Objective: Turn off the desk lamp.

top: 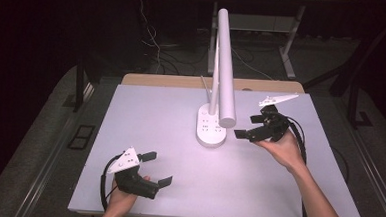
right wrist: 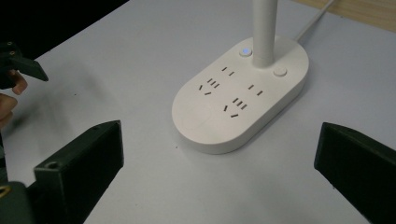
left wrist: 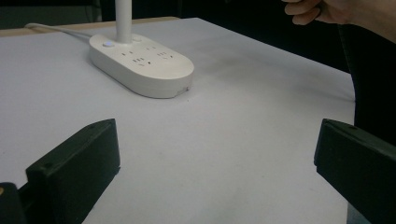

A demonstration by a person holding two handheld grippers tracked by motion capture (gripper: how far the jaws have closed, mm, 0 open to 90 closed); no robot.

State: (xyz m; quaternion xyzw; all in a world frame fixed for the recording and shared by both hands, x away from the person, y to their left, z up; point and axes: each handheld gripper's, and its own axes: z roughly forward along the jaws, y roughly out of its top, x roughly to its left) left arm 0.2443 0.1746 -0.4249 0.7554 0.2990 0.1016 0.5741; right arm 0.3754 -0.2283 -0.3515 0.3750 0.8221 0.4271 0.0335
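A white table (top: pixel 177 183) takes up most of the high view, with dark floor around it. Near the middle of its far half stands a white desk lamp (top: pixel 224 65), which serves here as the landmark. Its long tube head reaches toward the person and hangs over its own base. The lamp base (top: pixel 210 126) is an oval white block with plug sockets set into its top, a small button glowing blue beside the stem (right wrist: pixel 264 28), and a second plain round button on the stem's other side. A white cord (right wrist: pixel 314 17) runs from the back of the base toward the table's far edge.

The right gripper (top: pixel 252 127) is held above the table just to the right of the base, its jaws spread wide and empty, pointing at the base. In the right gripper view the base lies between and beyond the two jaws, not touching them.

The left gripper (top: pixel 158 168) sits well apart from the lamp, near the front left of the table, jaws also wide and empty.
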